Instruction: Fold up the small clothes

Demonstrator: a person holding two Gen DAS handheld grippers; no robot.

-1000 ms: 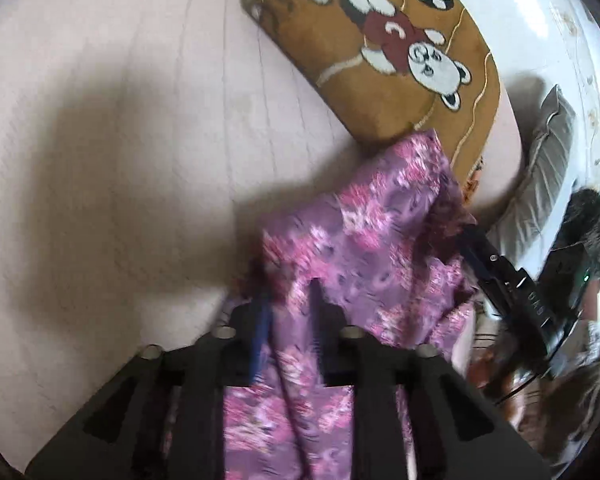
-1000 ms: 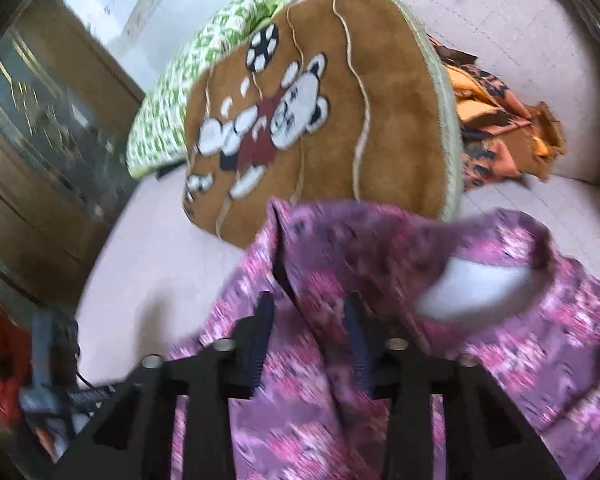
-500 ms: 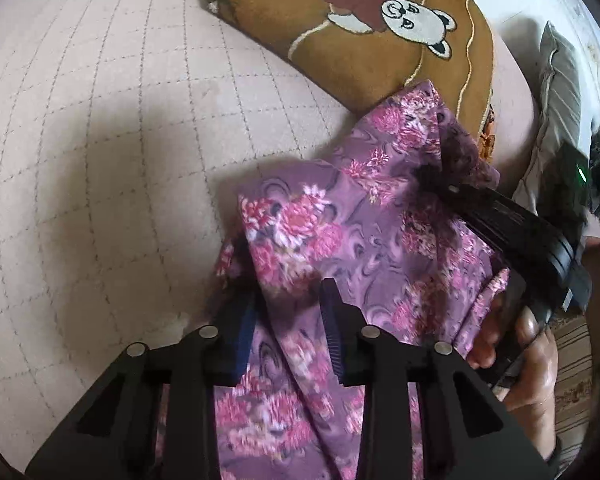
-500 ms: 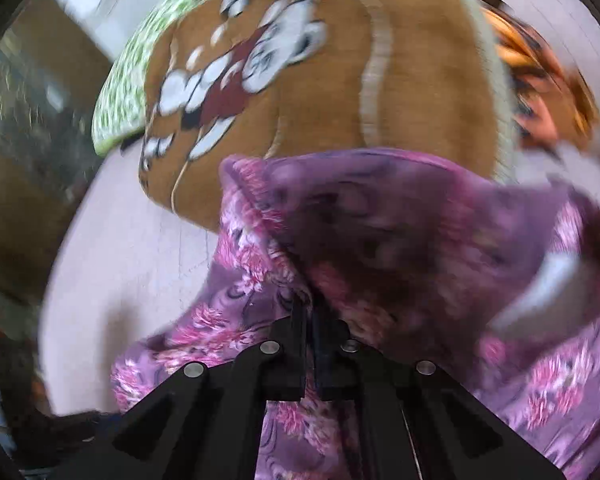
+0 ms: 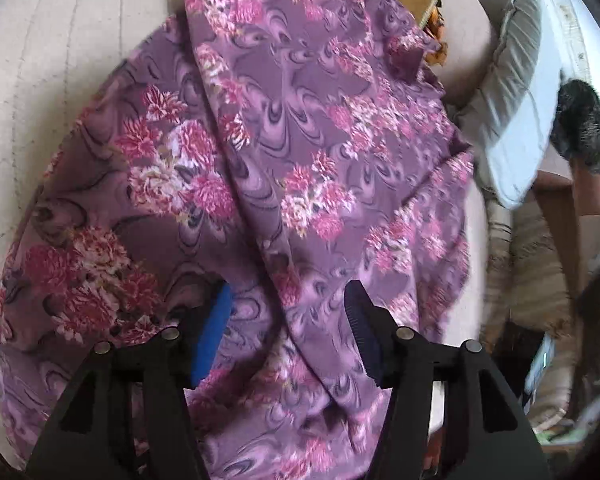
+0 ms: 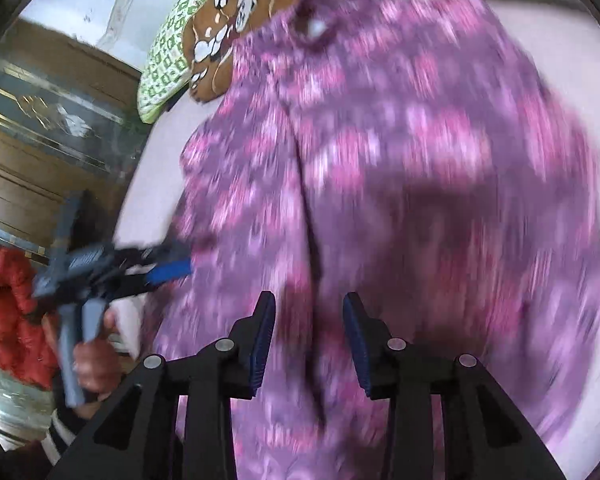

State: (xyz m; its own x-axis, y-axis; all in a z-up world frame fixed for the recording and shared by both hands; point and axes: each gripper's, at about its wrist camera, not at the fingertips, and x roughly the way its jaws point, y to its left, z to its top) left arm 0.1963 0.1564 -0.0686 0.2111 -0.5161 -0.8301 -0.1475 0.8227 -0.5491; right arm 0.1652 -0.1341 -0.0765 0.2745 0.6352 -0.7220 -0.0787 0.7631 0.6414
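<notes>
Here one purple floral garment [image 5: 300,152] lies under two parted hand-held grippers.

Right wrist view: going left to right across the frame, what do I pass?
Red padded fabric → the hand holding the left tool → green-patterned cushion → brown bear-print cushion → purple floral garment spread over the pale surface.

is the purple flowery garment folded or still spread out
Partly folded: the purple floral fabric garment has one panel lapped over the other along a lengthwise crease, and it lies flat on the pale quilted surface.
</notes>
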